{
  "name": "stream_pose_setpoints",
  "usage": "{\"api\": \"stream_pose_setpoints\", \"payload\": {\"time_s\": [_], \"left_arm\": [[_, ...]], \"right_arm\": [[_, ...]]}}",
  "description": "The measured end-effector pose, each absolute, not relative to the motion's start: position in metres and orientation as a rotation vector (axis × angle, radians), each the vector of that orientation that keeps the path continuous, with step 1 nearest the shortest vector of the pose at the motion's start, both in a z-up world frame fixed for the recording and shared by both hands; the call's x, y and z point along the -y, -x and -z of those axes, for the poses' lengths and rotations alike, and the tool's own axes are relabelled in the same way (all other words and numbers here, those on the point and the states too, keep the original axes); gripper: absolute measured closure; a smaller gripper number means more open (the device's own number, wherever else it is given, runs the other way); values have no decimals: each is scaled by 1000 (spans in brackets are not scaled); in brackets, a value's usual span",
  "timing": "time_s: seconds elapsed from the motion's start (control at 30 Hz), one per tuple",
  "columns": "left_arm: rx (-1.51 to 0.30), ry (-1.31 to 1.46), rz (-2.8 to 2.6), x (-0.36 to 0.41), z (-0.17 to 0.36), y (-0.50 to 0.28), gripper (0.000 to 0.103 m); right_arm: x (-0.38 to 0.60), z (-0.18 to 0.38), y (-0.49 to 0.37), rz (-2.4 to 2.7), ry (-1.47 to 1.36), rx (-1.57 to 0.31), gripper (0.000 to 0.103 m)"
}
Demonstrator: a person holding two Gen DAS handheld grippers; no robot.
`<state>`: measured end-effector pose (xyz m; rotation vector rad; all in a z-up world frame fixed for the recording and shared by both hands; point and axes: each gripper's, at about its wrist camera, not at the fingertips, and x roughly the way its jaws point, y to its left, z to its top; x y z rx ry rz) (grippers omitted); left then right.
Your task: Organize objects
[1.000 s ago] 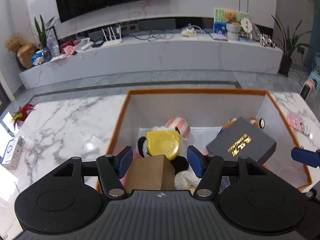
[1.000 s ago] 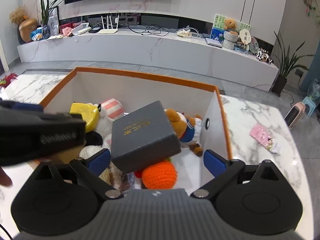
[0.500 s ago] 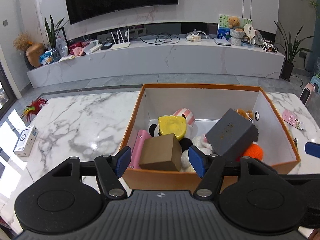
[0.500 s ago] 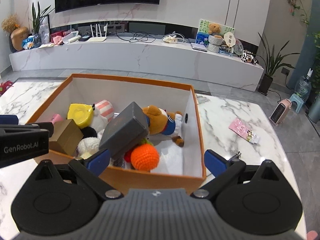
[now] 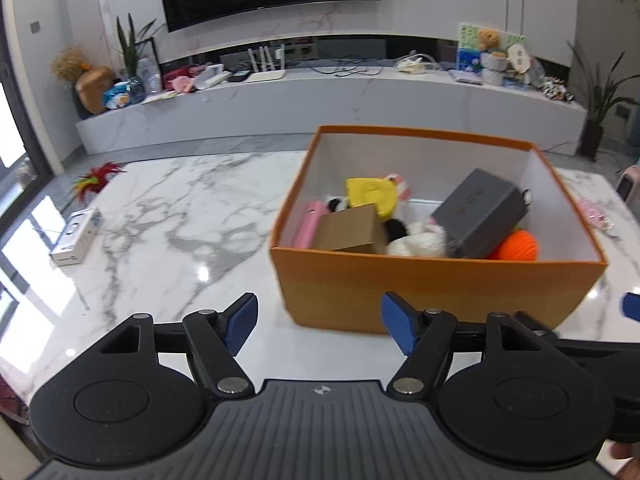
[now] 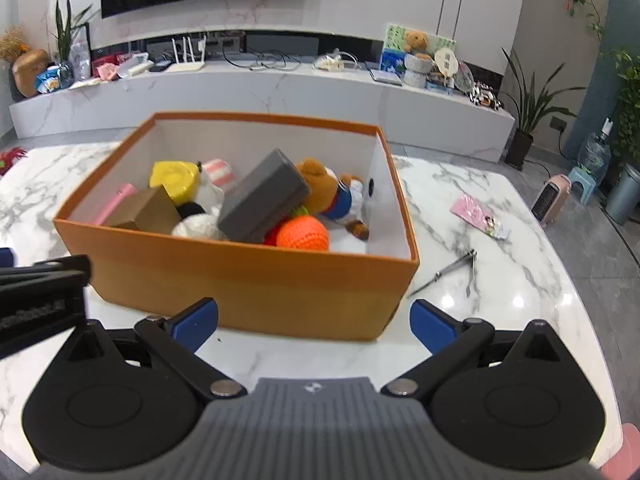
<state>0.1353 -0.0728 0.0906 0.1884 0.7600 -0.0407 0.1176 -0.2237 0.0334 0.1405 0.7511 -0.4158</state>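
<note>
An orange box [image 5: 436, 288] [image 6: 248, 284] stands on the marble table. Inside lie a brown cardboard box [image 5: 352, 230] [image 6: 146, 210], a grey gift box [image 5: 478, 212] [image 6: 264, 196], a yellow item [image 5: 370, 196] [image 6: 174, 176], an orange knitted ball [image 5: 520, 245] [image 6: 302, 234], a teddy bear [image 6: 320, 190] and a pink case [image 5: 308, 226]. My left gripper [image 5: 319, 325] hovers in front of the box's near wall, its jaws opening with nothing between them. My right gripper [image 6: 314, 326] is open and empty, also short of the near wall.
On the marble table [image 5: 168, 216] lie a small white box [image 5: 76, 236] and a feathered toy [image 5: 94, 180] at the left. A pink card [image 6: 478, 216] and metal nail clippers [image 6: 460, 266] lie right of the orange box. A low TV shelf [image 5: 320, 96] runs behind.
Both grippers have pulled back out of the orange box to in front of its near wall. The left jaws have let go of the brown cardboard box and spread wider.
</note>
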Motion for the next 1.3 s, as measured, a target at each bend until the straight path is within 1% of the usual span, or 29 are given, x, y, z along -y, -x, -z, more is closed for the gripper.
{"api": "stream_pose_setpoints", "payload": {"time_s": [0.23, 0.5, 0.73, 1.3], "left_arm": [[-778, -167, 14, 70, -83, -141, 22], [-800, -166, 35, 77, -75, -142, 22], [-767, -162, 20, 75, -79, -139, 16], [-739, -164, 47, 77, -82, -136, 15]], "right_arm": [[230, -35, -120, 484, -165, -723, 1], [229, -32, -125, 487, -152, -734, 1], [228, -33, -124, 485, -149, -731, 1], [226, -35, -124, 478, -136, -732, 1]]}}
